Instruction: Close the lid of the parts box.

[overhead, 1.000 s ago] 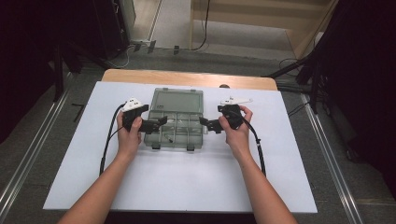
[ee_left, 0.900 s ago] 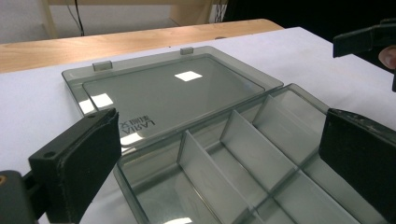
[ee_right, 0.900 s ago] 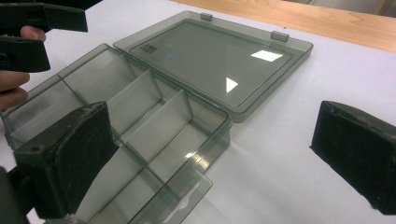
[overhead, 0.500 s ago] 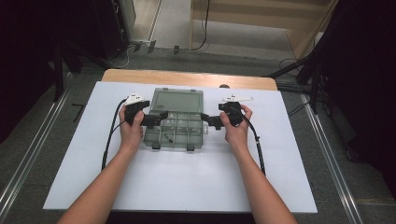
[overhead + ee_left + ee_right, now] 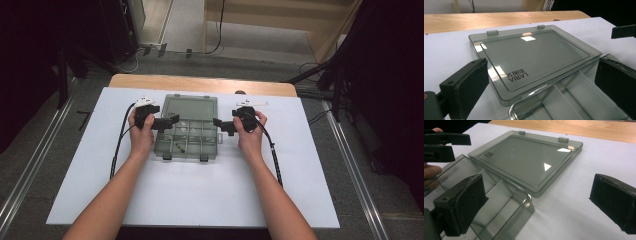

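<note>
A smoky transparent organizer box lies open mid-table. Its lid (image 5: 192, 107) (image 5: 534, 53) (image 5: 526, 157) rests flat on the far side, and the compartmented base (image 5: 186, 142) (image 5: 574, 100) (image 5: 491, 195) sits nearer to me. My left gripper (image 5: 172, 121) (image 5: 541, 85) is open at the box's left edge, its jaws spread over the hinge line. My right gripper (image 5: 219, 124) (image 5: 537, 203) is open at the right edge, with the base's corner between its jaws. Neither touches anything that I can see. The left gripper's jaws (image 5: 446, 145) show at the top left of the right gripper view.
The box sits on a white sheet (image 5: 300, 200) over a wooden table (image 5: 200, 83). A few small parts lie in the base's compartments (image 5: 180, 146). Two latches (image 5: 167, 157) hang on the base's near edge. Metal rails (image 5: 357, 180) run along both sides of the table.
Both grippers have shifted a little toward the far side along the box's edges. The box and its lid have not moved.
</note>
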A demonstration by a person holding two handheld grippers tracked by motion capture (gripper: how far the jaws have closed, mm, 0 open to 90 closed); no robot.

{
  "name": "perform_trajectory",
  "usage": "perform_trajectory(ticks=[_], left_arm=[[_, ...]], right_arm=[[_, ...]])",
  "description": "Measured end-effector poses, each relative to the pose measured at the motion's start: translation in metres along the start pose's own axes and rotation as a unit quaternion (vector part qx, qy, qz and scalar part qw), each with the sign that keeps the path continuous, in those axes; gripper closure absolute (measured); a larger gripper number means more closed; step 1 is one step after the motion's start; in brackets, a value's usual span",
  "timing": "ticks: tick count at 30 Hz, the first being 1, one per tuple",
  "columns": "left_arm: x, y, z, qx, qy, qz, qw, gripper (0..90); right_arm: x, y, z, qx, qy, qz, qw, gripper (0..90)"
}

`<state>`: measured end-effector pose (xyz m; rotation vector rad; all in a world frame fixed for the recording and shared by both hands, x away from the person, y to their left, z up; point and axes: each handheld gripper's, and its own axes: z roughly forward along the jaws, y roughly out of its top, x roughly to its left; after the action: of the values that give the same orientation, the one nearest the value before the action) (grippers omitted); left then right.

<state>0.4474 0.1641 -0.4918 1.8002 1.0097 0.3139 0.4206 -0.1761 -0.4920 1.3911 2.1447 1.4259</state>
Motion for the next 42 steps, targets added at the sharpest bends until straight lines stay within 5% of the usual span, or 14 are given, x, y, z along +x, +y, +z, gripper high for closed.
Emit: perform_trajectory(ticks=[8,14,19,23,30,37,42], left_arm=[[0.010,0.002,0.004,0.016,0.014,-0.003,0.9998,0.0],[0.017,0.009,0.006,0.012,-0.003,-0.041,0.9991,0.0],[0.024,0.010,0.012,0.034,-0.008,-0.051,0.9981,0.0],[0.028,0.009,0.015,0.043,-0.012,-0.071,0.9964,5.6],[0.029,0.006,0.022,0.061,0.018,-0.086,0.9942,18.7],[0.029,0.007,0.024,0.066,0.025,-0.100,0.9924,30.7],[0.029,0.007,0.025,0.066,0.033,-0.106,0.9917,32.8]], right_arm=[[-0.004,0.006,0.011,-0.002,0.011,0.026,0.9996,3.7],[-0.008,0.011,0.020,0.001,0.017,0.044,0.9989,7.0],[-0.010,0.011,0.028,0.004,0.017,0.063,0.9978,11.3],[-0.013,0.010,0.033,0.007,0.021,0.079,0.9966,12.9],[-0.015,0.008,0.041,0.015,0.018,0.109,0.9938,16.0],[-0.017,0.007,0.047,0.025,0.024,0.133,0.9905,34.5],[-0.016,0.006,0.050,0.026,0.024,0.144,0.9889,37.5]])
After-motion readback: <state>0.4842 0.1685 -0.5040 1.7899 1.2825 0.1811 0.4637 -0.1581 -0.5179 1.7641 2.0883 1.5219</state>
